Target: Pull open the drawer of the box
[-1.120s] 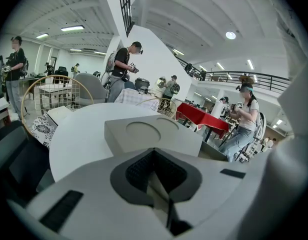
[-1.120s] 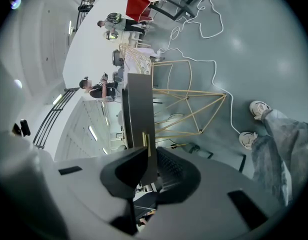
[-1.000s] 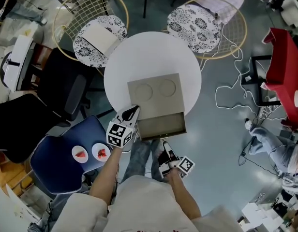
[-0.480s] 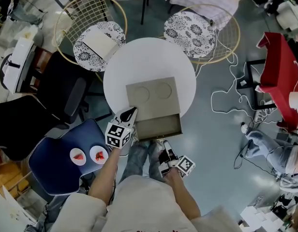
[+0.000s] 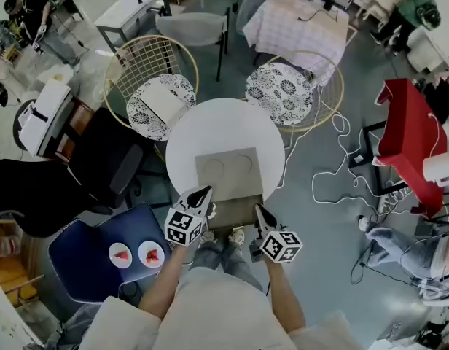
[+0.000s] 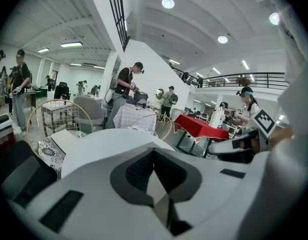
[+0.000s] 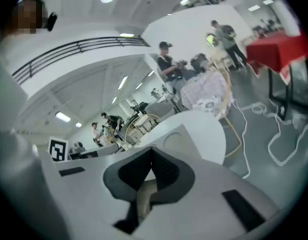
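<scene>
The grey box (image 5: 227, 172), with two round marks on its lid, sits on a round white table (image 5: 226, 133). Its drawer (image 5: 235, 212) stands pulled out toward me at the near edge. My left gripper (image 5: 201, 193) is shut and empty, its tip at the box's near left corner. My right gripper (image 5: 258, 210) is also shut and empty, at the drawer's near right corner. In the left gripper view the left gripper (image 6: 154, 151) points over the table (image 6: 101, 144). In the right gripper view the right gripper (image 7: 151, 151) points at the box top (image 7: 180, 135).
Two wire chairs with patterned cushions (image 5: 161, 100) (image 5: 286, 90) stand behind the table. A blue chair (image 5: 100, 250) holding two small plates is at my left, a black office chair (image 5: 108, 159) beyond it. A red table (image 5: 407, 133) and floor cables (image 5: 334, 173) lie right. People stand far off.
The head view has pulled back and shows more of the room. My right gripper has come up from near my body to the drawer's right corner. The left gripper stays by the box.
</scene>
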{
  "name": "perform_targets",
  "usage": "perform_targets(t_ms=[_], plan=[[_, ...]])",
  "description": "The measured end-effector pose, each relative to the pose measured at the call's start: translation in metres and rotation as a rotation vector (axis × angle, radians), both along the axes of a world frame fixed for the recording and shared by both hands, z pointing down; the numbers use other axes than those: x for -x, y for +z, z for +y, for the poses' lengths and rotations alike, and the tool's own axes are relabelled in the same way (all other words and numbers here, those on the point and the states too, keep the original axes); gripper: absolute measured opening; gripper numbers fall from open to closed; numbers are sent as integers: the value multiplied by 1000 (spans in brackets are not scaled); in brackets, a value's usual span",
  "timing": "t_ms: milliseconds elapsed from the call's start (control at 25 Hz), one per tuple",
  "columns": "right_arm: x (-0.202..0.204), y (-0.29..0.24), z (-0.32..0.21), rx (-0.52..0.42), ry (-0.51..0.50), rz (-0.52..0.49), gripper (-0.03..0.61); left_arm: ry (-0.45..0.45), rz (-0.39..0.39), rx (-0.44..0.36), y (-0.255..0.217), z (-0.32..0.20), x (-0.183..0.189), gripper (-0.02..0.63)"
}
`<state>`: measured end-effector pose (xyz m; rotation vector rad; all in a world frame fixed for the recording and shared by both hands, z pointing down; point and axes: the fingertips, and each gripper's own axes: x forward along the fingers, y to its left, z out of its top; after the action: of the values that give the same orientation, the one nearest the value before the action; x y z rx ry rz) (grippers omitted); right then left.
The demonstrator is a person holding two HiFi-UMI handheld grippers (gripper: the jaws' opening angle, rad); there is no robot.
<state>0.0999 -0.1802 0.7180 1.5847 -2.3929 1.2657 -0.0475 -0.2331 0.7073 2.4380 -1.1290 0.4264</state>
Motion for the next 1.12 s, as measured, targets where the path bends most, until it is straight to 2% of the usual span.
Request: perform_targets(t_ms=[120,280,360,560,880,1120], plan=[[2,-35,-17,-134,-106,197,15,-26,9,-45,-29,2,-10,11],[12,-79,-41,-306,-176,380,15,-51,18,-106,-60,-1,-20,11],[18,-97,-52,-382,-208,439,15,-56,16,-135,-71,-2,-22,11],[32,-129,-68,-486,-243,453,15,-72,21,-209,-97,-2,-21,12],[47,-122,-37,-489,-285,426,15,-96,31,-227,-96,28,-27,11],[56,-118,1,-469,-317,426,15,-73,49,-230,-103,50,-38,12]])
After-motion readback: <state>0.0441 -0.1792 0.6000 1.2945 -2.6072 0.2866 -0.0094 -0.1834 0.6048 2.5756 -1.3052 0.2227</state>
